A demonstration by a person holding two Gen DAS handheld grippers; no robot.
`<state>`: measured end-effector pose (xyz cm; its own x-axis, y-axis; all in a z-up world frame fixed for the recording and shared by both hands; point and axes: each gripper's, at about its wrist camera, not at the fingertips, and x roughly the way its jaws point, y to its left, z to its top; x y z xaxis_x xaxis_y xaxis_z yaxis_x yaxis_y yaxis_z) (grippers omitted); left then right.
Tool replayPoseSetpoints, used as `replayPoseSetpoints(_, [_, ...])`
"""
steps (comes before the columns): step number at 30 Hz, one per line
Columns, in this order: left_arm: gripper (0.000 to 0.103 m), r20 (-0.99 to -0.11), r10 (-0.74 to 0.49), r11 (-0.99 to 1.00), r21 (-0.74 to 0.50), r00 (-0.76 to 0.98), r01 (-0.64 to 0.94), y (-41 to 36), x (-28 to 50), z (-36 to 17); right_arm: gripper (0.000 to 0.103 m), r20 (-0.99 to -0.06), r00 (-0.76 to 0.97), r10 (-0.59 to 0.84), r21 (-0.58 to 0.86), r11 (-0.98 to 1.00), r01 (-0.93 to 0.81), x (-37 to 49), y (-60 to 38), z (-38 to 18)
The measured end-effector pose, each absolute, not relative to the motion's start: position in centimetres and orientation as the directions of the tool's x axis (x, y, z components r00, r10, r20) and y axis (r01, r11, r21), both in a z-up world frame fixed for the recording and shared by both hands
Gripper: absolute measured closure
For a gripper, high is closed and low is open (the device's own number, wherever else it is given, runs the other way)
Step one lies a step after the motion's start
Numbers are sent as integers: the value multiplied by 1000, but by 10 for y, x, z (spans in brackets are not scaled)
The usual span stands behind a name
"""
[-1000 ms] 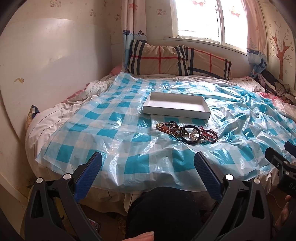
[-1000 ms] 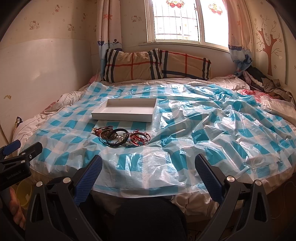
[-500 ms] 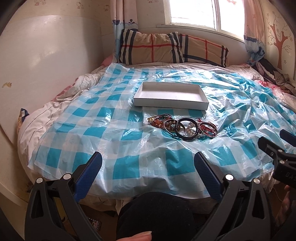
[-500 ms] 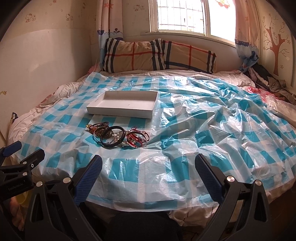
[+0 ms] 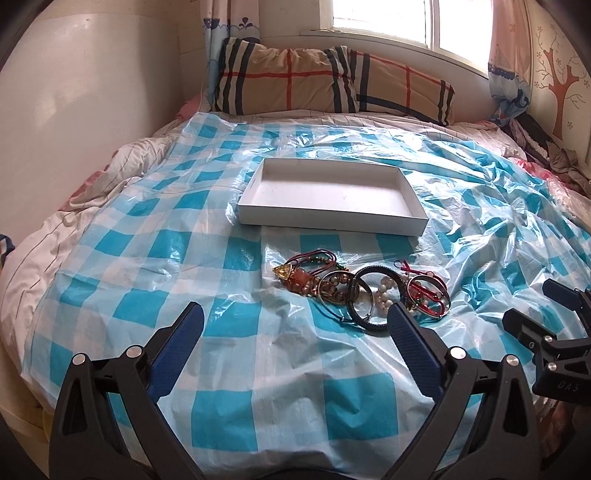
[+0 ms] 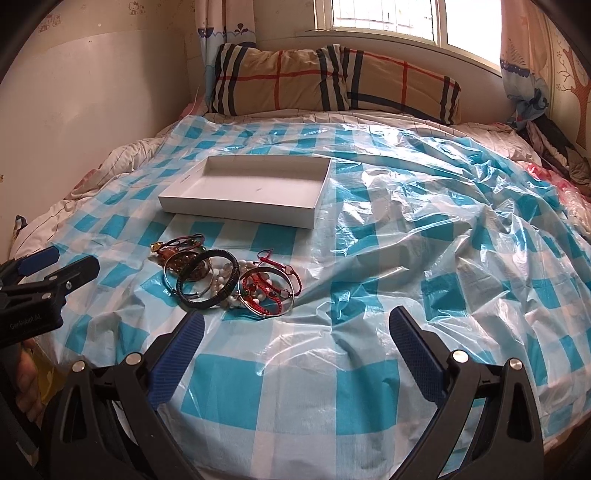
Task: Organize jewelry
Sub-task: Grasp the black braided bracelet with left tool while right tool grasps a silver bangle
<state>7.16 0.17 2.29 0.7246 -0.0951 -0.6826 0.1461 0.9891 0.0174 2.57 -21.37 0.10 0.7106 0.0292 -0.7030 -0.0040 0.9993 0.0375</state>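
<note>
Bracelets (image 5: 364, 291) lie tangled before the white tray (image 5: 332, 218); my left gripper (image 5: 295, 332) and right gripper (image 6: 295, 332), both wide and empty, risk snagging several together.

In front of you the plastic sheet (image 5: 229, 376) lies spread over the bed (image 5: 44, 251). On it sits the tray (image 5: 332, 218), and nearer to you than the tray, apart from it, lies the jewelry pile (image 5: 362, 291). Behind the tray, the pillow (image 5: 332, 79) rests at the head of the bed, under the window (image 6: 388, 18). From your right gripper's camera, the pile (image 6: 229, 277) lies left of centre, with the tray (image 6: 243, 206) behind it.
</note>
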Motion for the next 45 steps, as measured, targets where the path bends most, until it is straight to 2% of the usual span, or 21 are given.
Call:
replayPoseSetpoints(2, [9, -684, -118, 985, 11, 720, 171, -3, 83, 22, 7, -708, 705, 35, 33, 999, -17, 33, -215, -3])
replayPoseSetpoints(7, [35, -726, -193, 963, -10, 660, 271, -23, 113, 8, 10, -721, 689, 70, 55, 998, -44, 49, -220, -12])
replayPoseSetpoints(9, [42, -746, -217, 949, -9, 629, 316, -33, 123, 0, 22, -730, 678, 83, 65, 997, -53, 55, -222, -17])
replayPoseSetpoints(19, [68, -838, -226, 911, -1, 496, 413, -65, 162, -51, 45, -774, 614, 154, 131, 988, -83, 85, -230, -45])
replayPoseSetpoints(21, [81, -852, -220, 911, -5, 475, 413, -67, 167, -60, 52, -780, 602, 167, 142, 986, -89, 90, -230, -49])
replayPoseSetpoints(24, [95, -858, -221, 916, -19, 464, 401, -65, 170, -65, 58, -791, 585, 180, 150, 984, -99, 97, -227, -55])
replayPoseSetpoints(29, [95, -848, -256, 912, -53, 464, 407, -57, 169, -60, 64, -803, 561, 198, 161, 980, -116, 104, -223, -62])
replayPoseSetpoints(34, [95, -819, -280, 921, -82, 501, 381, -43, 162, -43, 63, -809, 549, 211, 166, 977, -130, 107, -218, -63])
replayPoseSetpoints(35, [95, -816, -279, 924, -85, 507, 372, -39, 161, -40, 55, -808, 551, 209, 162, 978, -134, 107, -216, -63])
replayPoseSetpoints(36, [95, -813, -277, 927, -88, 511, 364, -35, 160, -38, 42, -804, 557, 207, 155, 978, -140, 108, -214, -62])
replayPoseSetpoints(37, [95, -811, -274, 931, -90, 516, 354, -32, 160, -37, 37, -802, 563, 200, 142, 979, -146, 108, -211, -61])
replayPoseSetpoints(45, [95, -804, -264, 941, -94, 533, 324, -19, 154, -33, 35, -831, 520, 197, 116, 976, -184, 126, -195, -74])
